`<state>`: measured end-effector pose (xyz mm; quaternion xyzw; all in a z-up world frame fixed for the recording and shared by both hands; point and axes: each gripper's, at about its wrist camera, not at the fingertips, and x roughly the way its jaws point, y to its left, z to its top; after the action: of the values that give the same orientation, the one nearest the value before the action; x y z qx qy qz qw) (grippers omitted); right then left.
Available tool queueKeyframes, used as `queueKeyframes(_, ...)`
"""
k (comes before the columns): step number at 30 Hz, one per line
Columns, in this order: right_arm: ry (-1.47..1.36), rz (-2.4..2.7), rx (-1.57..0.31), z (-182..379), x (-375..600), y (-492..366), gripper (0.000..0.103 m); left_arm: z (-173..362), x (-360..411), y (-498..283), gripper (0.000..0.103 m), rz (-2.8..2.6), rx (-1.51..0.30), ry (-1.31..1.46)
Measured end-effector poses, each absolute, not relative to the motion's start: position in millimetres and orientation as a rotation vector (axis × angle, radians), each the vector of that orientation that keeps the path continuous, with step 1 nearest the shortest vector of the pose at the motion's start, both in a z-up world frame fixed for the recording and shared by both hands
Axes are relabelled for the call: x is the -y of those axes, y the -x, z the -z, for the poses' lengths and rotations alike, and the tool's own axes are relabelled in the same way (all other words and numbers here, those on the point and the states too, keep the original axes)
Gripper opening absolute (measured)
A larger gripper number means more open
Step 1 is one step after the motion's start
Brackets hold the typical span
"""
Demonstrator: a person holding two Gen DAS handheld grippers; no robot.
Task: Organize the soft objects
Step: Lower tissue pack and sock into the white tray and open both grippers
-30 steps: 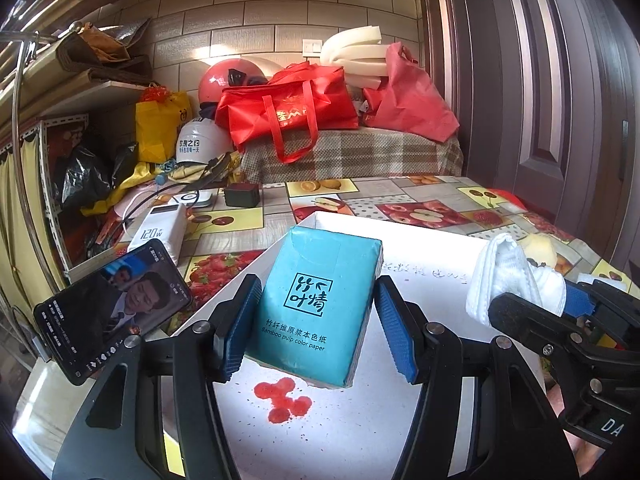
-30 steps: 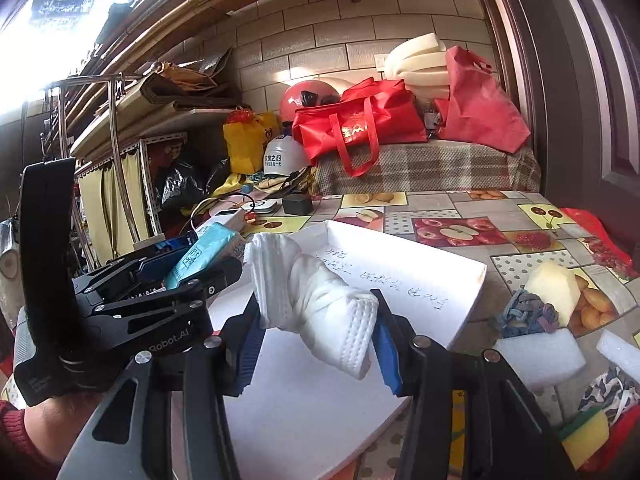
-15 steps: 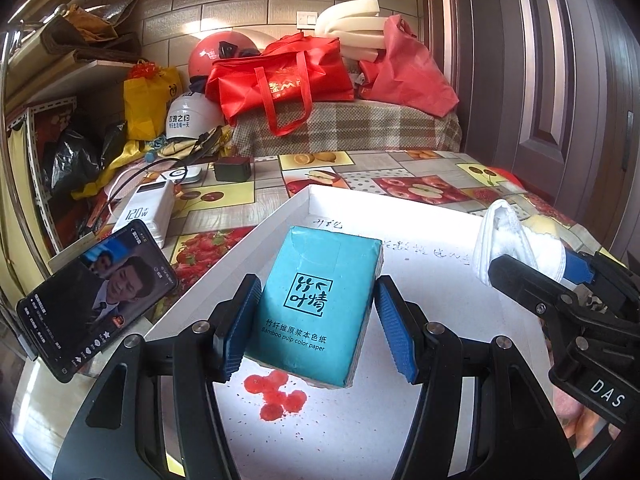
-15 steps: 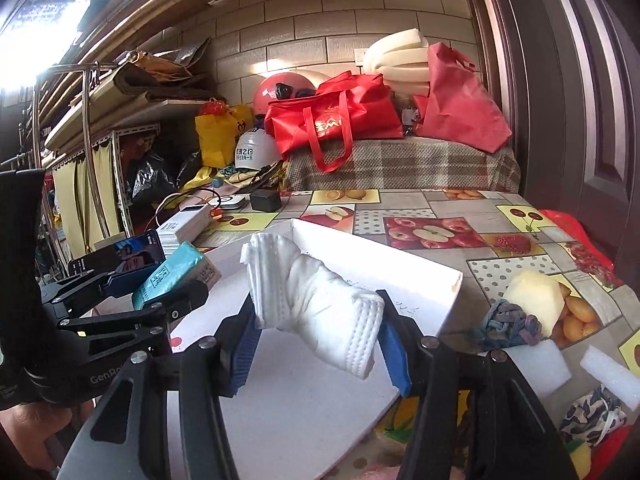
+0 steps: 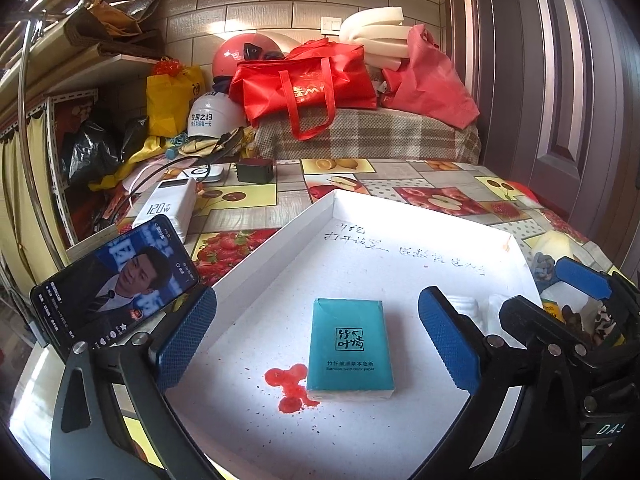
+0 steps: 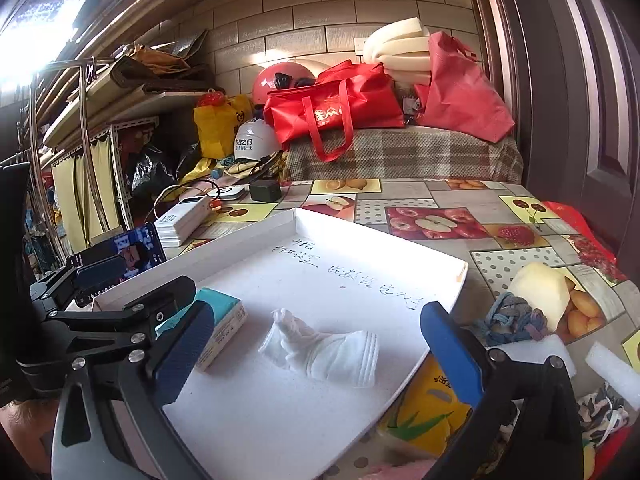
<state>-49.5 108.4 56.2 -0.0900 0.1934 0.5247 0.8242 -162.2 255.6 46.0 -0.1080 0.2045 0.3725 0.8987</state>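
Observation:
A teal tissue pack (image 5: 351, 350) lies flat in the white tray (image 5: 280, 240), beside a red stain. My left gripper (image 5: 318, 340) is open around it, blue pads wide apart and not touching. A crumpled white cloth (image 6: 320, 350) lies in the tray (image 6: 400, 248) to the right of the pack (image 6: 222, 316). My right gripper (image 6: 316, 354) is open above the cloth, empty. In the left wrist view the cloth (image 5: 476, 304) is mostly hidden behind the right pad.
A phone (image 5: 116, 284) leans at the tray's left, with a white power bank (image 5: 168, 204) behind it. Right of the tray lie a yellow sponge (image 6: 540, 292), a blue-grey yarn bundle (image 6: 508, 318), white foam pieces (image 6: 612, 372) and a yellow packet (image 6: 432, 412). Red bags (image 5: 308, 84) stand at the back.
Both grippers have opened. The tissue pack and the white cloth have dropped from the pads and now lie in the tray.

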Motion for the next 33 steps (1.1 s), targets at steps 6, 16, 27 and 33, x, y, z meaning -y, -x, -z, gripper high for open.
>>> queueKeyframes(6,0.188,-1.112,-0.389,-58.4,-106.8,52.1,0.103,-48.0,-251.0,167.4,0.103,-0.807,-0.392,0.197)
queueKeyframes(16,0.157,-1.113,-0.342,-61.7,-99.0,55.4,0.103,-52.3,-242.8,179.8,0.103,-0.853,-0.321,0.169)
queueKeyframes(27,0.124,-1.129,-0.371,-59.9,-73.9,53.3,0.103,-55.2,-230.6,188.1,0.103,-0.879,-0.279,0.151)
queueKeyframes(33,0.083,-1.146,-0.326,-63.6,-35.4,60.5,0.103,-56.3,-204.7,183.4,0.103,-0.824,-0.272,0.131)
